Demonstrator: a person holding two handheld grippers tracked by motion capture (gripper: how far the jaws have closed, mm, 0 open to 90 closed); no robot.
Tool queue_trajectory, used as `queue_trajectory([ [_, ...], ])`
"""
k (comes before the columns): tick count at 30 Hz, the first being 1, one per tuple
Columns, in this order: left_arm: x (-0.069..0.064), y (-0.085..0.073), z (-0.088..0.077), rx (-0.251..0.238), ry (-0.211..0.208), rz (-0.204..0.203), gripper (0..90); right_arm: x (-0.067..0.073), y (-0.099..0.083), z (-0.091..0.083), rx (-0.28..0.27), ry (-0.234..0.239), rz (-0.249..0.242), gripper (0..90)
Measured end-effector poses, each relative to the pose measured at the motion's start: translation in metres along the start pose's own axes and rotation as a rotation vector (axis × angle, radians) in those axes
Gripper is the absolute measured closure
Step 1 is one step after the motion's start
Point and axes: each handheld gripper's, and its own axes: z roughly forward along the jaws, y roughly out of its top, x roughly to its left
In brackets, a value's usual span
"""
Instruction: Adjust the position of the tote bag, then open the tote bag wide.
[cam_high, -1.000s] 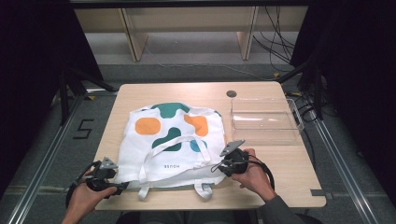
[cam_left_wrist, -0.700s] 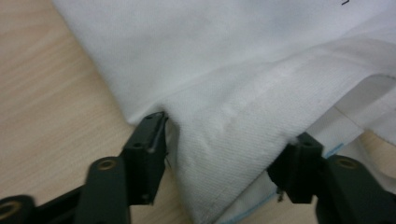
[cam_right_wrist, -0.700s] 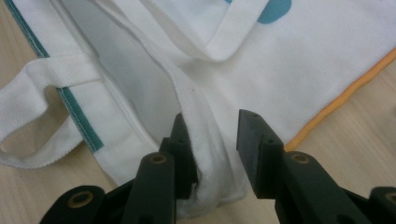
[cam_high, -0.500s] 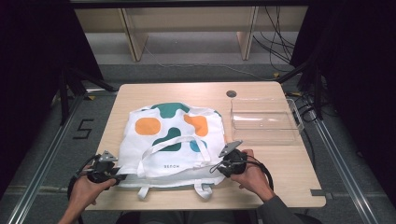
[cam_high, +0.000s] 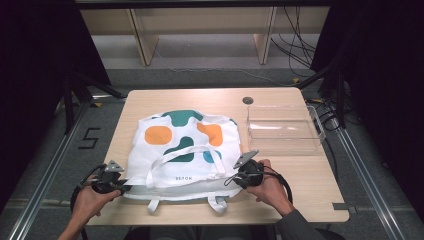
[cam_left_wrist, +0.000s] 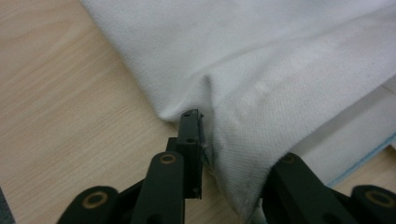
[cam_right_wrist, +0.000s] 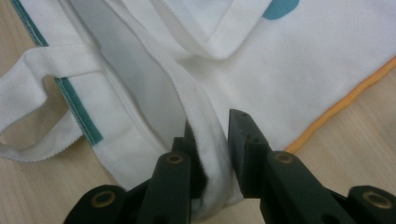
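Light wooden table (cam_high: 310, 195), rounded corners, round dark grommet (cam_high: 247, 100) near far edge. Grey floor (cam_high: 210, 75) with loose black cables (cam_high: 295, 35). Pale wooden shelf legs (cam_high: 142, 42) behind. Black curtains (cam_high: 35, 60) both sides. Metal rails (cam_high: 45, 180) flank the table.

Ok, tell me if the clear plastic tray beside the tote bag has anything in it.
No, the clear plastic tray sits empty right of the tote bag.

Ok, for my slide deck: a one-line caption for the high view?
Both grippers pinch the tote bag's near corners on the table.
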Motion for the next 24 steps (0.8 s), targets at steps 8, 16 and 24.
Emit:
queue_trajectory([
  [8, 0.0, 0.002, -0.006, -0.017, -0.022, 0.005, 81.1, 0.0, 0.0, -0.005, -0.008, 0.017, 0.034, 81.3],
  [16, -0.006, 0.003, -0.008, -0.014, -0.012, 0.043, 81.6, -0.005, -0.003, -0.007, -0.012, 0.015, 0.03, 81.5],
  [24, -0.009, 0.001, -0.013, -0.026, -0.028, 0.052, 81.4, -0.004, -0.002, -0.01, -0.029, 0.007, 0.04, 81.5],
])
